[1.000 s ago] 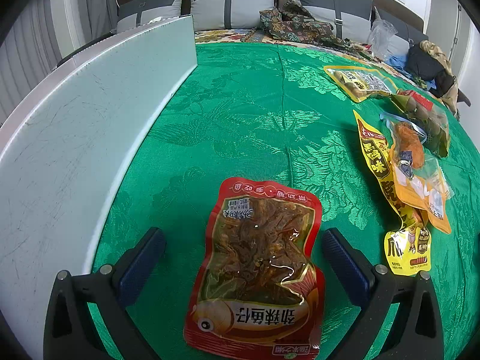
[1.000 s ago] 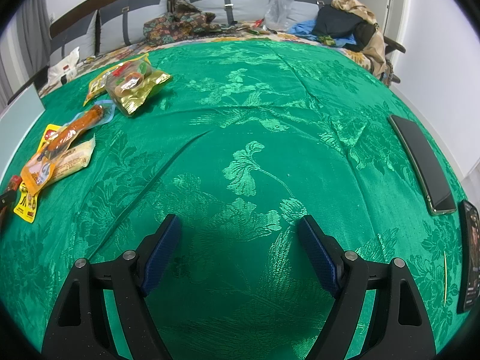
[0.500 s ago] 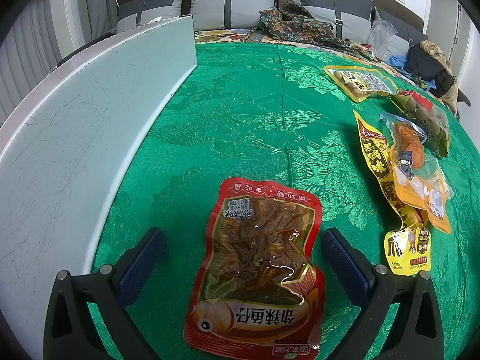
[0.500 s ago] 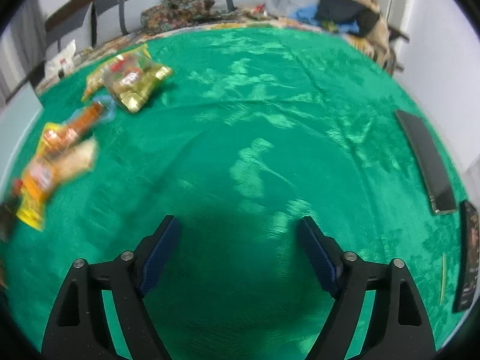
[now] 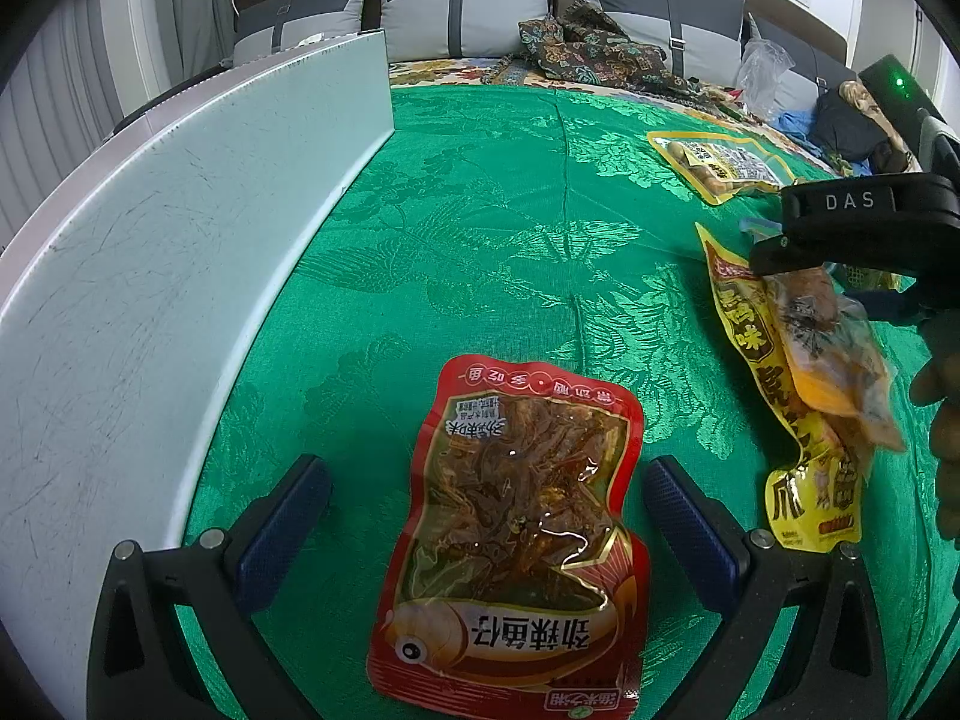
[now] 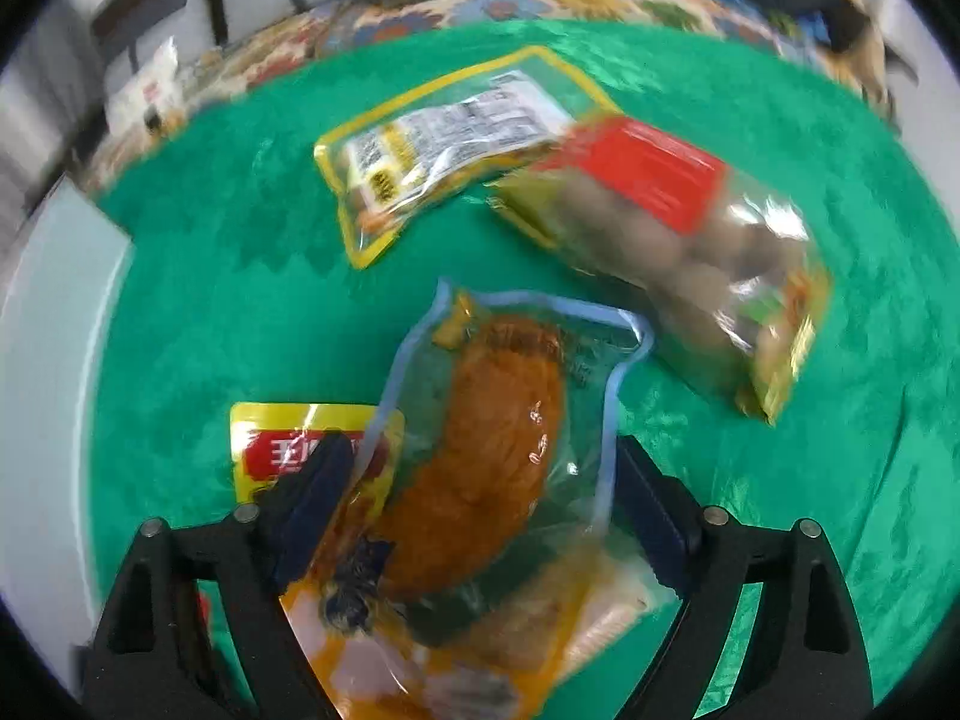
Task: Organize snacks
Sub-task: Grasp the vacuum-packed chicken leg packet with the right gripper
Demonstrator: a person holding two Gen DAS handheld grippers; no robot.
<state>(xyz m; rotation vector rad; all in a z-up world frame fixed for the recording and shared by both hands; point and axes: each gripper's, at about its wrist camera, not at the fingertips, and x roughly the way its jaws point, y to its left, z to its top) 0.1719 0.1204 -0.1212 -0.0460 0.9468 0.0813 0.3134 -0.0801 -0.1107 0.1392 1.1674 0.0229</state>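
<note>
A red fish-snack pouch lies flat on the green cloth, between the fingers of my left gripper, which stands open and clear of it. My right gripper hovers over the snack pile at the right, pointing steeply down, and its jaws are opening. Between its fingers lies a clear pouch with an orange-brown chicken piece, resting on a yellow pouch; the pads do not press on it. The left wrist view shows that right gripper above the same pile.
A yellow-edged nut pouch and a bag with a red label lie beyond the pile. A pale upright board lines the left side. A hand shows at the right edge. Cushions and clothes lie at the back.
My right gripper has swept left from bare green cloth to above the snack pile and has come into the left wrist view. The left gripper and red pouch have not moved.
</note>
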